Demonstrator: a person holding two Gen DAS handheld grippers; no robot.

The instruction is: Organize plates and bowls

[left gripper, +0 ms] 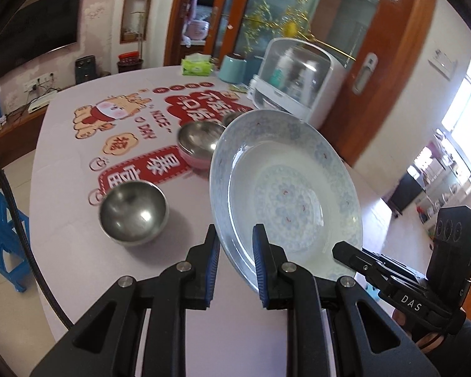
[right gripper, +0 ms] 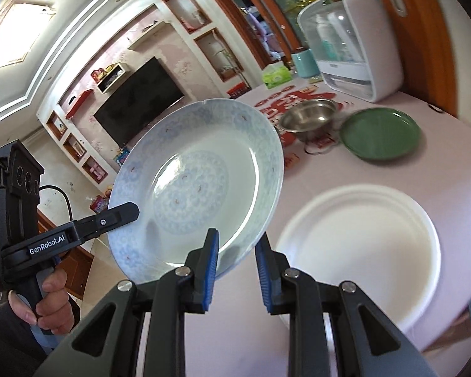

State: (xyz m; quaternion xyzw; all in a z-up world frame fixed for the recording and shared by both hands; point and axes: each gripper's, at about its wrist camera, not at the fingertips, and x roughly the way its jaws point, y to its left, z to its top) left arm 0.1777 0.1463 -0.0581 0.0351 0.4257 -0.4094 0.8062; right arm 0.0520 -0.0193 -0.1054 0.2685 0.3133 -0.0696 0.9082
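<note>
A blue-patterned white plate [left gripper: 285, 182] [right gripper: 197, 185] hangs tilted above the table, held by both grippers at opposite rims. My left gripper [left gripper: 235, 264] is shut on its near rim, and it shows again in the right wrist view [right gripper: 132, 212] at the plate's left edge. My right gripper [right gripper: 237, 264] is shut on the rim on the other side. On the table lie a white plate [right gripper: 358, 257], a green plate [right gripper: 380, 133] and a steel bowl [right gripper: 309, 117]. The left wrist view shows a steel bowl [left gripper: 133, 212] and another steel bowl nested in a pink bowl [left gripper: 201, 144].
The table [left gripper: 78, 251] wears a pale cloth with red cartoon prints. A white bottle steriliser [left gripper: 298, 78] [right gripper: 351, 44], a teal canister [left gripper: 232, 69] and a green tissue pack [left gripper: 196, 66] stand at its far end. A blue stool [left gripper: 3, 235] is beside the table.
</note>
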